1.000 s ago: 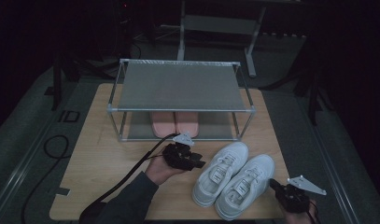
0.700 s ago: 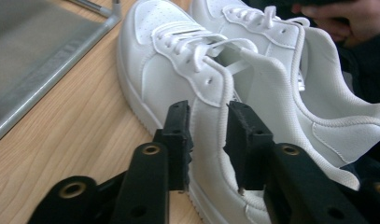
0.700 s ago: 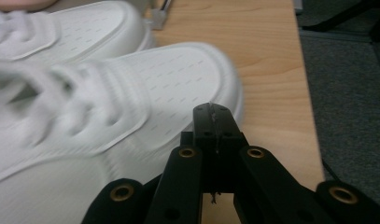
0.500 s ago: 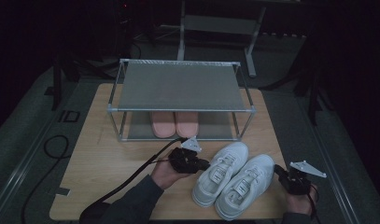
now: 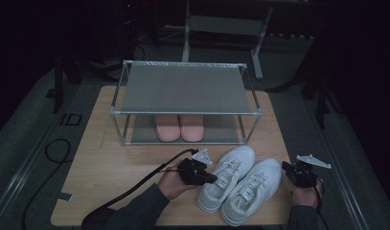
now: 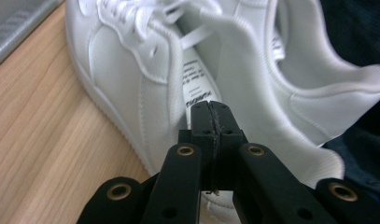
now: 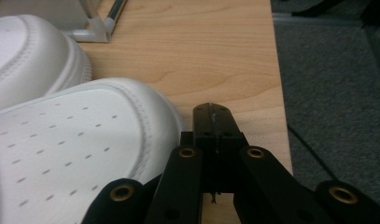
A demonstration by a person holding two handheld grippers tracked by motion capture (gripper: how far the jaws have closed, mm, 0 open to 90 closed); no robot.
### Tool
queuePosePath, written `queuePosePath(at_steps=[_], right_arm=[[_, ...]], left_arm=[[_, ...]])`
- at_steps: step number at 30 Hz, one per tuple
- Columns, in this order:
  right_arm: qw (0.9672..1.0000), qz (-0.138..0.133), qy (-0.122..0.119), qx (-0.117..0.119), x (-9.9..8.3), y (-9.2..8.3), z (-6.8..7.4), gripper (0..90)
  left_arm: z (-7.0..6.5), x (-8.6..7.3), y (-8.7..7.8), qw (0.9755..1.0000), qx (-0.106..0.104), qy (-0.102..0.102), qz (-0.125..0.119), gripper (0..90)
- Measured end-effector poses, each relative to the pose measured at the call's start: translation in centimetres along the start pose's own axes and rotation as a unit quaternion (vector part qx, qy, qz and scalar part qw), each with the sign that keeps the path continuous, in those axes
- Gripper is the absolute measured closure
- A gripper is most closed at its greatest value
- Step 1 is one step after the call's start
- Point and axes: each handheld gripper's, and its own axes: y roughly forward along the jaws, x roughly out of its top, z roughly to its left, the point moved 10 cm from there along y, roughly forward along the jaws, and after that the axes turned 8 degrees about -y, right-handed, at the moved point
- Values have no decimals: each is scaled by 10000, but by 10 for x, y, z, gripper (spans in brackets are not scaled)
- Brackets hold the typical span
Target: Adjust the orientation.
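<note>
Two white sneakers lie side by side on the wooden table (image 5: pixel 111 167), toes toward the rack. My left gripper (image 5: pixel 212 179) sits at the left sneaker (image 5: pixel 229 172). In the left gripper view its jaws have just been closing and meet with nothing between them (image 6: pixel 211 111), tips in front of the tongue label of that sneaker (image 6: pixel 131 74). My right gripper (image 5: pixel 286 168) is shut beside the right sneaker (image 5: pixel 254 190). Its closed tips (image 7: pixel 212 113) hang over bare wood just right of that sneaker's perforated toe (image 7: pixel 75 140).
A two-shelf metal shoe rack (image 5: pixel 183 88) stands behind the sneakers, with a pair of pink slippers (image 5: pixel 179 127) on its lower shelf. A rack foot (image 7: pixel 101 28) is near the sneaker toes. The table's right edge (image 7: pixel 278 93) drops to grey carpet. A black cable (image 5: pixel 135 189) trails left.
The right gripper has moved away from the near edge, up along the right sneaker's side to its toe. The left gripper has shifted slightly toward the left sneaker.
</note>
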Motion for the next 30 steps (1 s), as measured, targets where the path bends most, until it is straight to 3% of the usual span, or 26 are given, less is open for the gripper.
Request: queuePosePath(at_steps=[8,12,16,30], right_arm=[[9999,44,27,151,-3,3,2,900],[9998,12,64,193,-7,-1,7,900],[9997,-14,128,205,-11,-6,11,900],[9997,-32,113,197,-18,-14,22,900]], left_arm=[[2,-2,3,10000,57,43,58,900],[9,-2,-1,9995,293,91,111,900],[14,-1,-3,9992,387,62,120,899],[18,1,-3,9995,323,-19,54,900]])
